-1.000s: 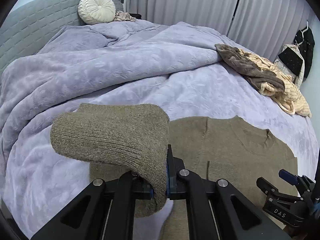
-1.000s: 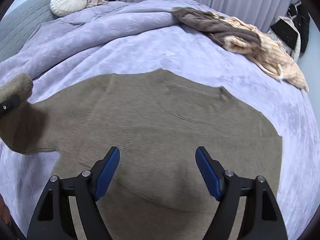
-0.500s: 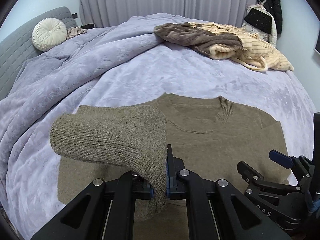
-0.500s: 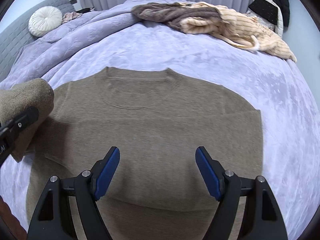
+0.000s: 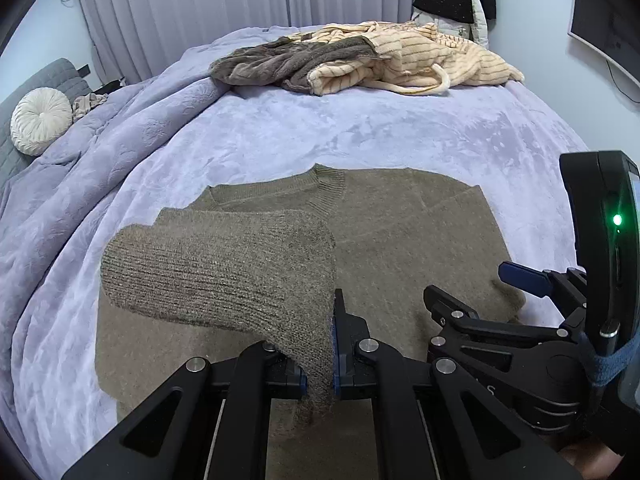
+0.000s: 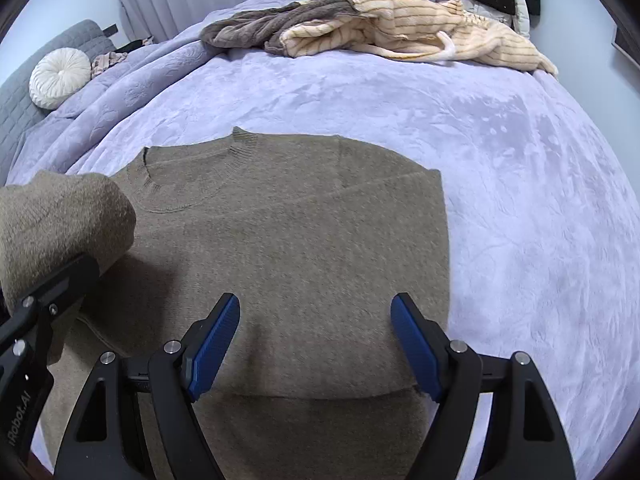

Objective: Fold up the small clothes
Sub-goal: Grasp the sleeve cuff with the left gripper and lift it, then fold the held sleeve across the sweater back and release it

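Left wrist view: the left gripper (image 5: 320,354) is clamped on the ribbed sleeve (image 5: 224,272) of an olive-brown knit sweater (image 5: 404,240), the cuff end lifted and draped over the garment's body. The sweater lies flat on a lavender plush blanket (image 5: 360,136) with an embossed, velvety nap; its ribbed round collar faces the far side. The right gripper (image 5: 492,284) is in view at the right, black with a blue pad.

Right wrist view: the right gripper (image 6: 316,344) stands wide apart over the sweater's (image 6: 300,240) lower body, blue ridged pads (image 6: 214,340) holding nothing. A heap of brown and cream striped knitwear (image 6: 380,28) lies at the far edge. A round pleated white cushion (image 6: 60,78) rests against a grey quilted headboard (image 6: 16,96).
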The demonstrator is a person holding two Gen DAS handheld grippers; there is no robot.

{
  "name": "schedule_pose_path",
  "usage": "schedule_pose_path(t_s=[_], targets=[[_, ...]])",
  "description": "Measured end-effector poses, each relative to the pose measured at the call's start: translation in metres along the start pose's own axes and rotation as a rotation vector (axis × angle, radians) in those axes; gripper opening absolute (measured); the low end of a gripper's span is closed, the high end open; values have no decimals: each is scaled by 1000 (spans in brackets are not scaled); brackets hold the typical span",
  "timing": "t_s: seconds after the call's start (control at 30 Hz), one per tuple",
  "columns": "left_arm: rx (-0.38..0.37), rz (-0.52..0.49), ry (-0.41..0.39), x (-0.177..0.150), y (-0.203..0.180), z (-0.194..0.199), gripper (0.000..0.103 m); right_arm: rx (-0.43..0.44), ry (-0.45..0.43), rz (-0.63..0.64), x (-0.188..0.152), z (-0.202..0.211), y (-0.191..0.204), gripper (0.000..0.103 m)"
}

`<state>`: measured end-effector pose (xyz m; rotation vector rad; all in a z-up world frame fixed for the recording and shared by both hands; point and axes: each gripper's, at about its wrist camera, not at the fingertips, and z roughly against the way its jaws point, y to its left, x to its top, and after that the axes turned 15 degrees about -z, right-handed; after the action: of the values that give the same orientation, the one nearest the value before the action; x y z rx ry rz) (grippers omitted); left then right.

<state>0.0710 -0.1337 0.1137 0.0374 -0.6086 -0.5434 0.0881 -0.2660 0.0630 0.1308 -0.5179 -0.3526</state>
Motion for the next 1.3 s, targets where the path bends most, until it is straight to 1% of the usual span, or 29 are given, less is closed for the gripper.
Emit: schedule_pose_path(t_s=[0.13, 0.3, 0.4, 0.47, 0.57, 0.67, 0.8, 0.83, 0.87, 0.9, 0.93, 0.97, 1.0, 1.07, 1.17, 1.23, 1.3], targets=[[-13, -48, -6, -6, -20, 9, 9, 4, -2, -4, -2, 2, -8, 81], [-44, -153, -16, -20, -52, 17, 9, 9, -6, -19, -4, 5, -17, 81], [-69, -188, 13, -30, -62, 12, 9, 11, -5, -24, -7, 7, -21, 81], [-98, -189, 38, -39, -65, 8, 9, 11, -4, -20, -8, 8, -22, 81], [-116, -198, 64, -50, -69, 1, 9, 16, -3, -12, -12, 8, -25, 81], [-158, -164, 62, -50, -69, -6, 9, 9, 1, -16, -13, 5, -27, 81], [-168, -138, 48, -46, -77, -9, 9, 3, -12, -36, -12, 11, -35, 81], [-176, -120, 50, -46, -76, -11, 15, 1, -14, -39, -12, 13, -38, 81], [-203, -93, 54, -47, -75, -14, 42, -5, -15, -39, -12, 14, -41, 81], [-230, -69, 53, -48, -72, -15, 84, -11, -17, -39, -13, 16, -44, 81], [-238, -38, 38, -50, -69, -14, 97, -13, -17, -41, -13, 18, -47, 81], [-222, -18, 11, -52, -66, -10, 102, -11, -16, -44, -14, 20, -50, 81], [-219, -11, -7, -54, -64, -5, 102, -8, -15, -47, -16, 23, -53, 81], [-268, 3, -13, -57, -59, 1, 102, -1, -17, -55, -20, 29, -60, 81], [-293, 40, -38, -65, -43, 11, 102, 31, -6, -94, -27, 36, -72, 81], [-337, 59, -64, -72, -33, 19, 102, 102, 10, -160, -29, 43, -82, 81], [-364, 61, -79, -77, -27, 24, 102, 206, 31, -225, -30, 48, -85, 81]])
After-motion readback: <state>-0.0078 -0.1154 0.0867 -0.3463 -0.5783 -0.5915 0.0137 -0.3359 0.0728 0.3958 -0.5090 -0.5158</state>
